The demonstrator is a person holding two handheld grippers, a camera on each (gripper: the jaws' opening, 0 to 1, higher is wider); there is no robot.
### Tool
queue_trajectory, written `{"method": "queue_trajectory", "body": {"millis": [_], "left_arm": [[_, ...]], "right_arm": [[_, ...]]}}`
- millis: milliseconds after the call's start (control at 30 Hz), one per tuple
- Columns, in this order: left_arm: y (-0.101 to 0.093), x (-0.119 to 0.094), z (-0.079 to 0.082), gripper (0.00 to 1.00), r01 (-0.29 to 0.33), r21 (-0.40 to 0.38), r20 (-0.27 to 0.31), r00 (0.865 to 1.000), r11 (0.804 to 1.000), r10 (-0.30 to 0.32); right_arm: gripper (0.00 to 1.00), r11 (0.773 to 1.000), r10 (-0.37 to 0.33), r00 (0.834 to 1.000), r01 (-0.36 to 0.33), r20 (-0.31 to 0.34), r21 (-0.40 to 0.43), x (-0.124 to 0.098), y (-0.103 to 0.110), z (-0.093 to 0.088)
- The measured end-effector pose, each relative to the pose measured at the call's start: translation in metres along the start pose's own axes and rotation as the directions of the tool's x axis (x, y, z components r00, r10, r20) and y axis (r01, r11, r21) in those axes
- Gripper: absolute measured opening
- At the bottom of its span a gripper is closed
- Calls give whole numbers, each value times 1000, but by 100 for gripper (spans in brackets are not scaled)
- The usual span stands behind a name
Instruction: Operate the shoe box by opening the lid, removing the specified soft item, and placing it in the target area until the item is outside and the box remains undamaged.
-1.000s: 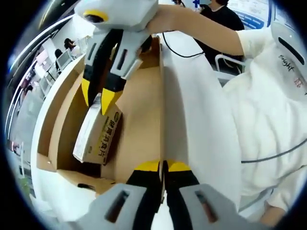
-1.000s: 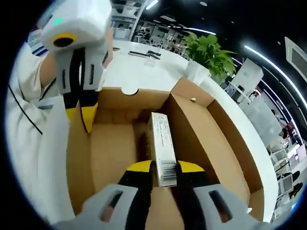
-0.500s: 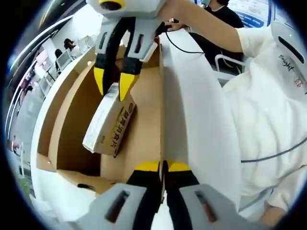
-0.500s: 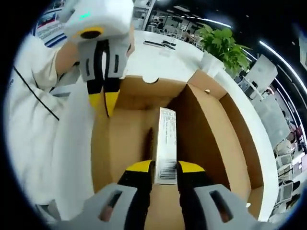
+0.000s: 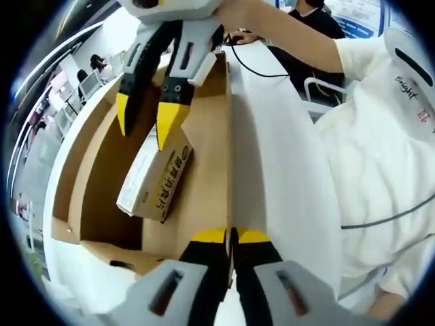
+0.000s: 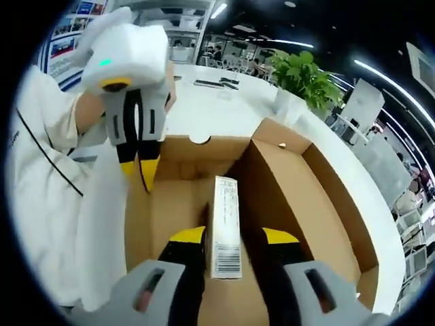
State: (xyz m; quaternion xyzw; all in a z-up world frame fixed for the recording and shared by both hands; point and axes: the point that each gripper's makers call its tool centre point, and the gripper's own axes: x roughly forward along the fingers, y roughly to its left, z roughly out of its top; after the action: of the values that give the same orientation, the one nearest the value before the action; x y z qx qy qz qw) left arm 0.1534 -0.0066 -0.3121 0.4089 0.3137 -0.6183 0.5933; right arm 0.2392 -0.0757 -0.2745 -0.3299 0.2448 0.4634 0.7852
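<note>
In the right gripper view, the right gripper (image 6: 234, 236) stands with its yellow-tipped jaws spread wider than the small carton (image 6: 225, 227) that lies between them; a slim gap shows on each side, so the jaws flank the carton without pressing it. The carton is a narrow, pale rectangular pack with a barcode on its near end. Its long axis runs straight away from the right gripper, along the line of the jaws, toward the far end wall of the shoe box (image 6: 319, 197). It sits inside the open brown cardboard box, tilted with its near end raised.

In the left gripper view the same small carton (image 5: 155, 178) leans against the inner wall of the shoe box (image 5: 204, 170), its printed brown face turned toward the camera and its long axis slanting up toward the right gripper (image 5: 141, 128). That gripper hangs just above the carton's upper end, jaws parted, one tip close over the top edge; whether it touches is unclear.

The left gripper (image 5: 231, 236) has its jaws pressed together on the upright side wall of the box, well below and beside the carton. From the right gripper view, the left gripper (image 6: 138, 170) is at the far left wall, tips together on that edge.

The box rests on a white table (image 6: 217, 109).
</note>
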Motion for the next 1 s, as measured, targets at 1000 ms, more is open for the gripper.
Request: {"method": "queue_trajectory", "body": {"millis": [1000], "left_arm": [[-6, 0, 1, 1, 2, 0, 3, 1000, 1000, -2]], "right_arm": [[21, 982, 186, 912, -162, -366, 96, 40, 17, -10]]}}
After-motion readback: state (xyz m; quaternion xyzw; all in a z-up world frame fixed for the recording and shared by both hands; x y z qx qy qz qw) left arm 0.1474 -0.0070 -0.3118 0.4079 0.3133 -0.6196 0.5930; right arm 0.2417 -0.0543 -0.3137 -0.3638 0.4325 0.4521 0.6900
